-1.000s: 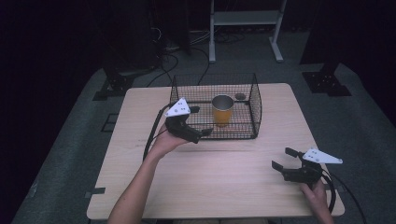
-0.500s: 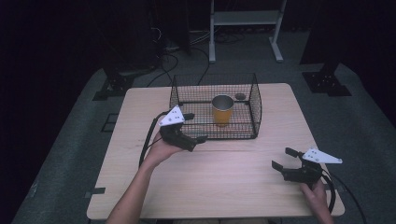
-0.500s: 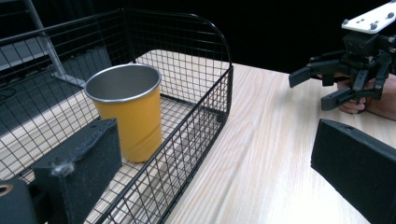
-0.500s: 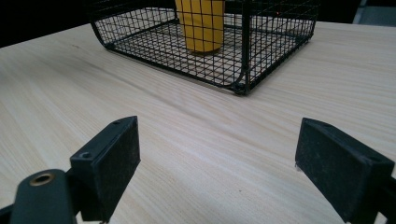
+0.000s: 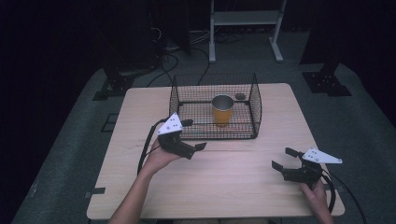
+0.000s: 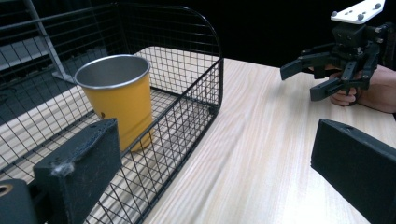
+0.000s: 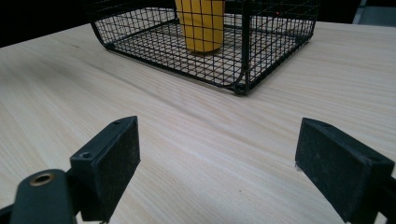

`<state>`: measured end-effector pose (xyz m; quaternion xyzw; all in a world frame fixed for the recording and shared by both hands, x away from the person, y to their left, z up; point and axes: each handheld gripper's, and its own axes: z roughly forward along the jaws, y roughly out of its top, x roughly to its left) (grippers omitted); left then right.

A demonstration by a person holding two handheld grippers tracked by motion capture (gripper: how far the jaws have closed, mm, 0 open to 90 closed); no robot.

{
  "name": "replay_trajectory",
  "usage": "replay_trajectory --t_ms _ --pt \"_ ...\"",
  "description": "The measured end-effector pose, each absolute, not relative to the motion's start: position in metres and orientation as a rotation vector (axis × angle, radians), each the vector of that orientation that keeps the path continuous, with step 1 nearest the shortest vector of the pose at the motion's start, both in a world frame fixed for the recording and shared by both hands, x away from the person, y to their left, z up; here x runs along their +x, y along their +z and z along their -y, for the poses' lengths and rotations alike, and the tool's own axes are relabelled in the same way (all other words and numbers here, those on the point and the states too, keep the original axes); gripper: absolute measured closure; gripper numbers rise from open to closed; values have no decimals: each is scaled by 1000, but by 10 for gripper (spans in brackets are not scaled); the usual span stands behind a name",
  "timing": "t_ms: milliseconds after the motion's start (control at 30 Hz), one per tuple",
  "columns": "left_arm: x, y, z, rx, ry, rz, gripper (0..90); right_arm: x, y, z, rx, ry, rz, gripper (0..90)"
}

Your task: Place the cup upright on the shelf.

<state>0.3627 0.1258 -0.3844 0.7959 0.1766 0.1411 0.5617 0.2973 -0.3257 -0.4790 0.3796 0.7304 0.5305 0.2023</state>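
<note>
Yellow cup (image 5: pixel 222 110): upright inside the wire basket (image 5: pixel 254 100).
My left claw (image 5: pixel 193 135): agape, at the basket's 7 o'clock.
My right claw (image 5: pixel 283 158): agape, empty, over the desk (image 5: pixel 233 182).

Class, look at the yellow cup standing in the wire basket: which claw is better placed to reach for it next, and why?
Probably the left claw: open, beside the wire basket, near the yellow cup. The right claw sits far off by the table's near edge.

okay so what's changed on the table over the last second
The left gripper has drawn back from the front left corner of the wire basket, toward the person and slightly left, jaws open and empty. The right gripper stayed near the table's right front, open. The yellow cup still stands upright in the basket.
</note>
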Motion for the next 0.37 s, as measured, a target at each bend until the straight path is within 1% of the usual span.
replay_trajectory --t_ms 367 --pt "343 -398 -137 1817 337 -458 14 297 -479 326 1059 1487 -2041 129"
